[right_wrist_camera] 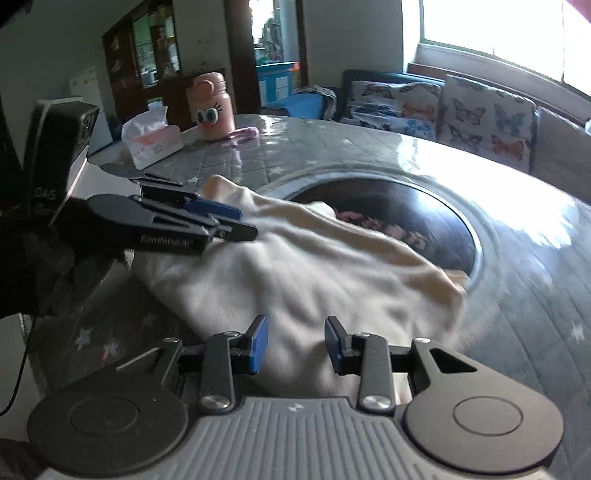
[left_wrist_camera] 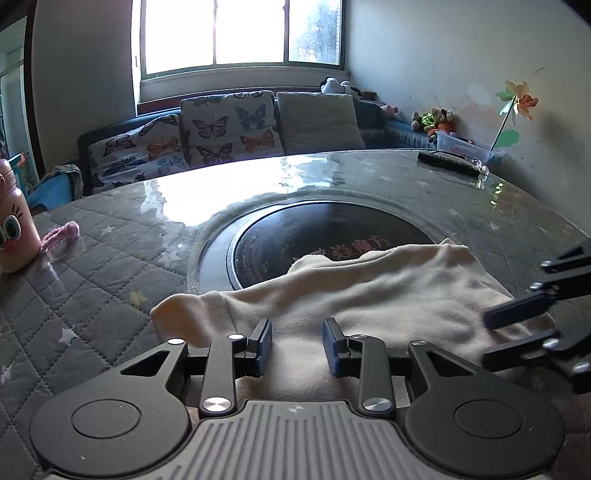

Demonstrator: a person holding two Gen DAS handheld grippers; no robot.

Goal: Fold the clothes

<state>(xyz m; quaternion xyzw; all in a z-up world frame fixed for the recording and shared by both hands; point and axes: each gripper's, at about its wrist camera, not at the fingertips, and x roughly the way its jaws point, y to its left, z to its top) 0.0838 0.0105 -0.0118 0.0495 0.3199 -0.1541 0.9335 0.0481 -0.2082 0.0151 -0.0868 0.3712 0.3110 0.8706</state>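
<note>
1. The cream garment lies rumpled near the worktop's near edge, its far part draped over the rim of the dark round inset at the worktop's centre
2. The left tool has its blue pads spread apart with cloth between them; whether they grip it cannot be told
3. The right tool stands likewise over the cloth
4. The worktop wears a grey quilted cover with stars under a glossy sheet; a pink bottle and a tissue box stand near its far left edge
5. A sofa with butterfly cushions sits under a bright window

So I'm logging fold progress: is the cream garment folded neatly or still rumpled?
Rumpled. The garment lies in a wrinkled heap on the table, one edge draped over the dark round inset, no crisp creases.
</note>
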